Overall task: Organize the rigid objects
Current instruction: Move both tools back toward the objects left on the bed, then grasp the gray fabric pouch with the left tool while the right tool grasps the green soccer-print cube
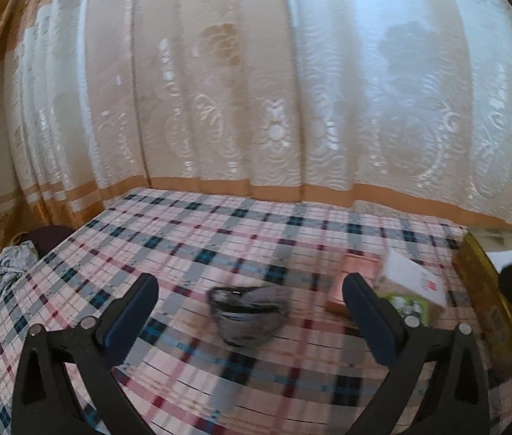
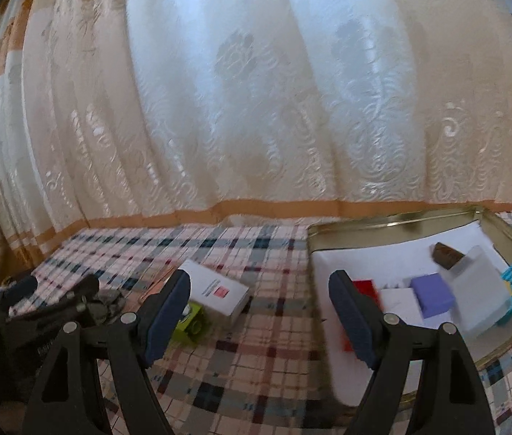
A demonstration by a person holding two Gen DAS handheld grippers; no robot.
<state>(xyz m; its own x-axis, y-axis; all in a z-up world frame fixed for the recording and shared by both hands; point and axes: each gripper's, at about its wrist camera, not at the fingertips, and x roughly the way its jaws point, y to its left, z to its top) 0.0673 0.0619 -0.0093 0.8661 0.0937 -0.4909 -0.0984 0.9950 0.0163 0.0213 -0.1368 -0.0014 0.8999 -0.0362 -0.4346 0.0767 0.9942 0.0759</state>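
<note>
Plaid cloth [image 1: 190,239] covers the table, curtain [image 1: 256,90] hanging close behind the far edge. Both views blurred.

Nearest: left gripper [image 1: 250,299] jaws spread, nothing between pads; right gripper [image 2: 259,295] also spread & empty.

Just ahead of left gripper: dark mesh bowl-like item [image 1: 248,313] on the cloth, apart from the pads. To its right a pinkish flat box [image 1: 359,275], a white box [image 2: 216,288] leaning over a green box [image 2: 190,322] — these look like the loose items left to sort.

Further right: gold tin [image 2: 393,223] w/ white liner, already holding red, white, purple & grey boxes plus a teal piece; purple box [image 2: 432,295] mid-tin.

Risks, IMO: white box is tilted, a nudge from one pad could tip it off the green one. Tin is crowded near its right wall, so a drop may land on other boxes. Right gripper's pad sits near the tin rim & could catch it.

Room: open cloth at centre & left; curtain limits reach at back.
</note>
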